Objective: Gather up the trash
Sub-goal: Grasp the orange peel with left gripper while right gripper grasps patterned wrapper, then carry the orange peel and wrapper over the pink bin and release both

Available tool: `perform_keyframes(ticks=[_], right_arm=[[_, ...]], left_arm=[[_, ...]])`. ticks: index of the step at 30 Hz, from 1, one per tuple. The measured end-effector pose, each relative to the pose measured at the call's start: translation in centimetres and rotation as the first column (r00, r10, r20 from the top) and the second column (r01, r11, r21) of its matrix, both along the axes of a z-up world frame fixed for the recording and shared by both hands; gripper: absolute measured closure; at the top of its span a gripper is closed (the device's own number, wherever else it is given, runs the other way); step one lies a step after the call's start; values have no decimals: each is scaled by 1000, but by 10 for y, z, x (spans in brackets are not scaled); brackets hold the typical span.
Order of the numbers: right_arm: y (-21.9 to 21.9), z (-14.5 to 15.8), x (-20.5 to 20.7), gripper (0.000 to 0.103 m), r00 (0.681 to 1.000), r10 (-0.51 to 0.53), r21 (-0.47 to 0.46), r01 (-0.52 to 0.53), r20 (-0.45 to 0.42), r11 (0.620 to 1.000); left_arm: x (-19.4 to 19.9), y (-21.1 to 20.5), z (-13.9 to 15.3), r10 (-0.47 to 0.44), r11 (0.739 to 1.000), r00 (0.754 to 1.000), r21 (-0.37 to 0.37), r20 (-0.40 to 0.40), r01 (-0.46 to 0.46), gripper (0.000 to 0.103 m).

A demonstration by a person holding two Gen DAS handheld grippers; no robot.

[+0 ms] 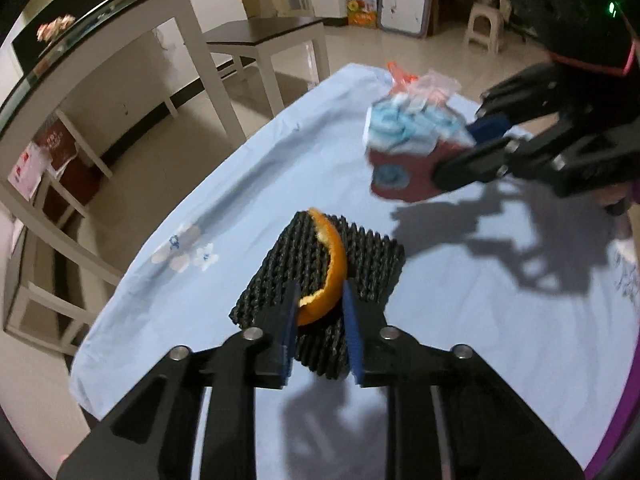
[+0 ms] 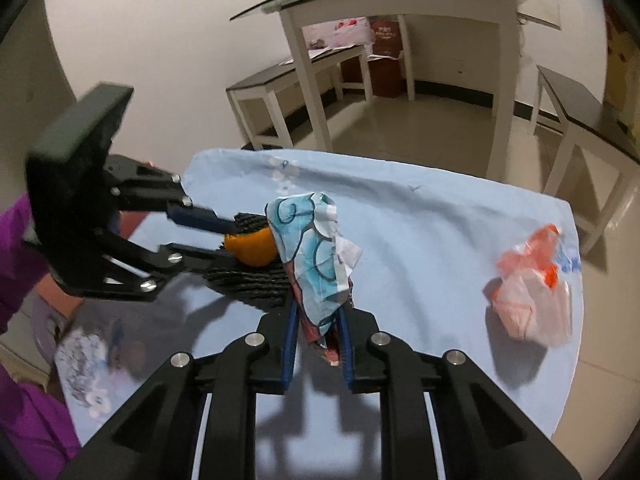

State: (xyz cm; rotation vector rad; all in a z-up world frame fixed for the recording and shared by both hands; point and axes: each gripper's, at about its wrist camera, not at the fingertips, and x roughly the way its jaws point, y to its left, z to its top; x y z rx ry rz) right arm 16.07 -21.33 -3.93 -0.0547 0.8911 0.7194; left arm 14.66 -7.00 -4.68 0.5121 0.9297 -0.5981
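Note:
My left gripper [image 1: 319, 300] is shut on an orange peel [image 1: 326, 268] and holds it over a black ridged mat [image 1: 360, 256] on the blue cloth. In the right wrist view the left gripper [image 2: 228, 236] pinches the peel [image 2: 250, 250] above the mat [image 2: 256, 280]. My right gripper [image 2: 316, 320] is shut on a crumpled blue-and-red wrapper [image 2: 316, 248] held above the table. In the left wrist view the right gripper [image 1: 472, 148] carries the wrapper [image 1: 408, 148] at the upper right. A crumpled pink-and-orange plastic bag [image 2: 528, 292] lies on the cloth at the right.
The table is covered by a light blue cloth [image 1: 240, 184] with flower prints. The plastic bag also shows at the far edge [image 1: 416, 84]. White tables and benches [image 2: 304, 80] stand on the tiled floor beyond. A stool [image 1: 486, 26] and boxes stand far back.

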Motion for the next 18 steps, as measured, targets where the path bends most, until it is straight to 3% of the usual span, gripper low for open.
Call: perform_keyframes(ticks=[2, 5, 9, 13, 18], right_arm=[[-4, 3, -8, 86, 1000, -9, 18, 9, 1, 1000], [-8, 5, -14, 86, 1000, -12, 26, 11, 7, 1000], [-5, 8, -24, 86, 1000, -22, 35, 21, 7, 999], [-4, 17, -33, 86, 999, -37, 59, 36, 16, 998], [6, 25, -48, 86, 998, -48, 64, 46, 30, 997]], left_arm=[[-2, 2, 1, 3, 1000, 1000, -19, -21, -3, 98], [-6, 5, 0, 30, 999, 999, -36, -30, -31, 99], [-15, 14, 4, 93, 989, 995, -115, -46, -98, 99], [-27, 28, 14, 194, 956, 979, -210, -62, -203, 99], [-46, 45, 25, 306, 898, 948, -305, -87, -317, 99]])
